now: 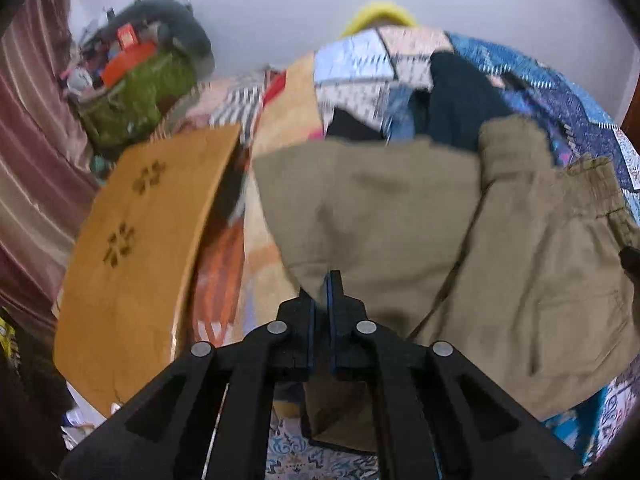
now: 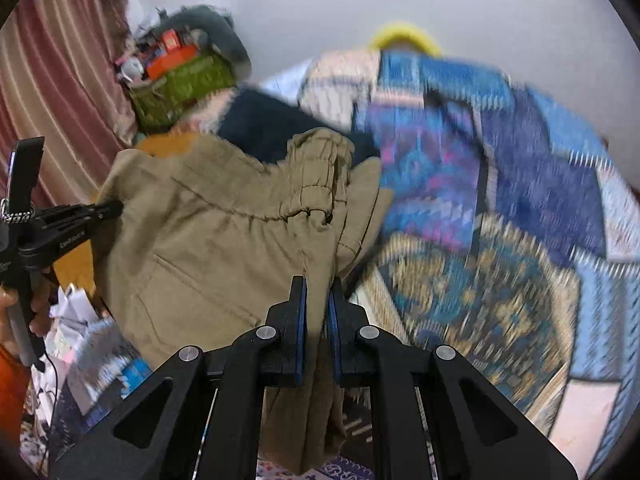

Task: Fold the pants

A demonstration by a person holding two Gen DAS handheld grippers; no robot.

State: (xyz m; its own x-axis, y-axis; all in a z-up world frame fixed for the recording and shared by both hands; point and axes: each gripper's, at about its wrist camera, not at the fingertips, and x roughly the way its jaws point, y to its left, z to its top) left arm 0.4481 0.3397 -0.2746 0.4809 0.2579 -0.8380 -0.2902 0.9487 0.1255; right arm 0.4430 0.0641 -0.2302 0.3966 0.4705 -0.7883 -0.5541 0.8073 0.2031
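Hanging limp over the bed (image 2: pixel 520 208), the khaki pants (image 2: pixel 224 232) looked soft and light; left fingers (image 1: pixel 333 280) pinched an edge at six o'clock, right fingers (image 2: pixel 318 292) a bunched fold.

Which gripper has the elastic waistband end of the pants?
The right gripper: the gathered waistband of the khaki pants runs down into it. The left gripper pinches a plain fabric edge.

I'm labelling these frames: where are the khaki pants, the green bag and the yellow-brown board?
khaki pants (image 1: pixel 380 216): left wrist view, flat leg panel.
green bag (image 2: pixel 180 88): right wrist view, front face.
yellow-brown board (image 1: pixel 136 248): left wrist view, middle of surface.
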